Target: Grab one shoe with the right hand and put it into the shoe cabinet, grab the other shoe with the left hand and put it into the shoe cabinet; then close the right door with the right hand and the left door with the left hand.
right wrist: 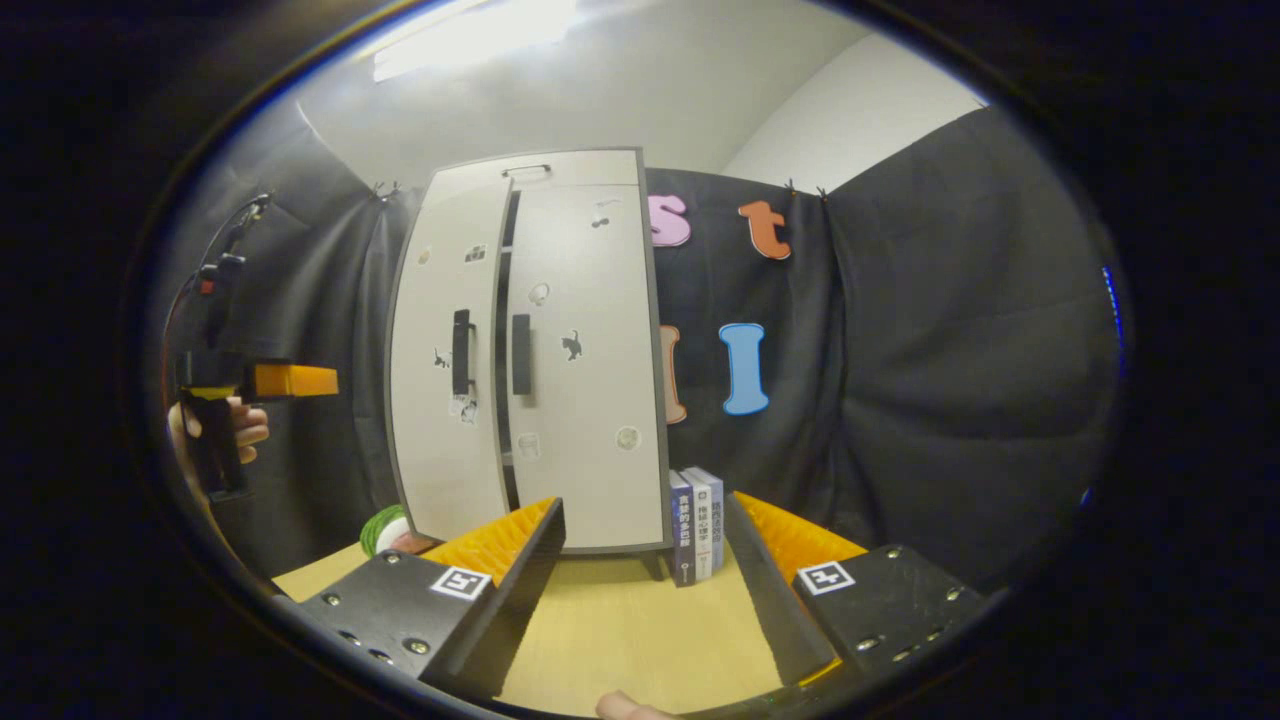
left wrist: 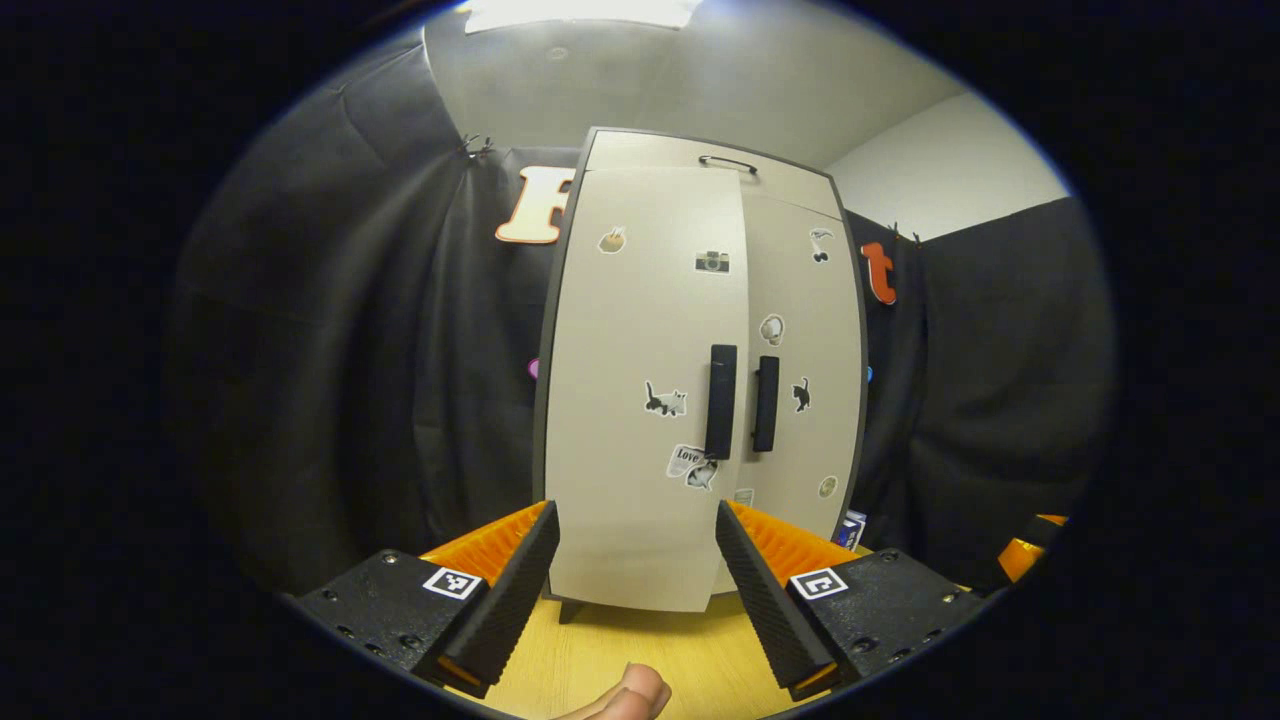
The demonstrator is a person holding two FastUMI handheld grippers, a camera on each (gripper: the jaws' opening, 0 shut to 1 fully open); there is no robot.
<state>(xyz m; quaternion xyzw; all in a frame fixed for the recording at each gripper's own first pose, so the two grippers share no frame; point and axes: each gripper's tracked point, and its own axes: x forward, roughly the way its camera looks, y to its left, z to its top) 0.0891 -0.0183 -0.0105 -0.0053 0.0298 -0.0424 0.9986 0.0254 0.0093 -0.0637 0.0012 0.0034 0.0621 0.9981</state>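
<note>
Apparently nearly done: the cabinet [left wrist: 700, 380] stands on the table [left wrist: 620, 660], right door [right wrist: 585, 370] closed, left door [right wrist: 445, 370] seemingly slightly ajar; shoes presumably inside. Left gripper [left wrist: 632, 560] and right gripper [right wrist: 645, 560] gape, released.

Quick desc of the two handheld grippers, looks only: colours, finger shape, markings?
Both match. The left gripper and right gripper each have two wedge-shaped jaws, ribbed black on the inner faces, ribbed orange on the outer. Black screwed base blocks each carry a square black-and-white marker. From the right gripper view, the left one shows a black handle, cable above.
</note>
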